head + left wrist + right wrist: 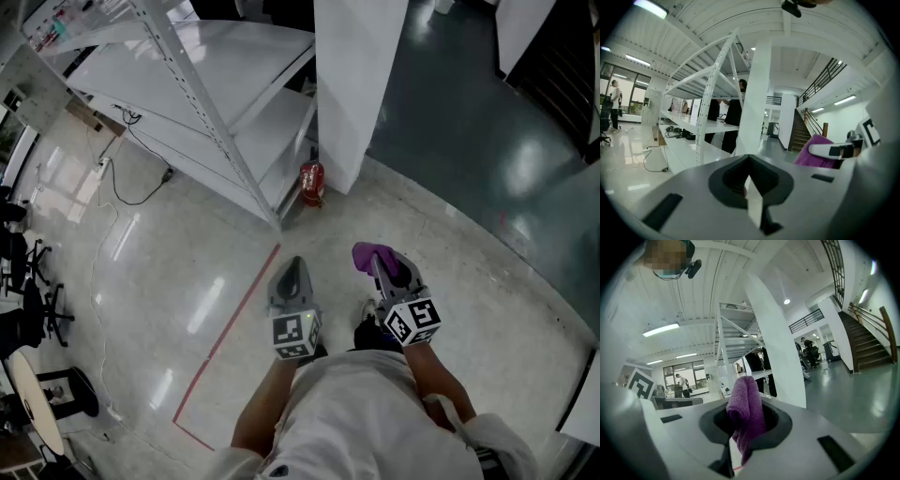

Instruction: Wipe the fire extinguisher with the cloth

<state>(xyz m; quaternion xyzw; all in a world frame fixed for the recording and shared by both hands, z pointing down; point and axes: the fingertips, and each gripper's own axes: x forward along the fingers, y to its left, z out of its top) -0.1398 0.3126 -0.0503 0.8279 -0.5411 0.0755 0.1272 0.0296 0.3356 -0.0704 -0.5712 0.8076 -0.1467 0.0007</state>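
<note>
– Between the right gripper point(376, 263) jaws, what's that purple thing?
– That's the cloth point(745, 413), lol. Jaws are clamped right on it, and a bunched fold sticks up past the tips.
– And the left gripper point(292, 272)?
– Jaws pressed together, nothing in them. Both grippers are held out side by side over the pale floor point(459, 272).
– Ok, so where's the extinguisher point(311, 183)?
– It's the small red one standing on the floor up ahead, well apart from both grippers. It's tucked between the white shelf point(225, 122) and the white pillar point(352, 84), right at the pillar's foot. A red tape line point(234, 323) runs along the floor to the left of the left gripper, and a black cable point(131, 192) lies further out that way.
</note>
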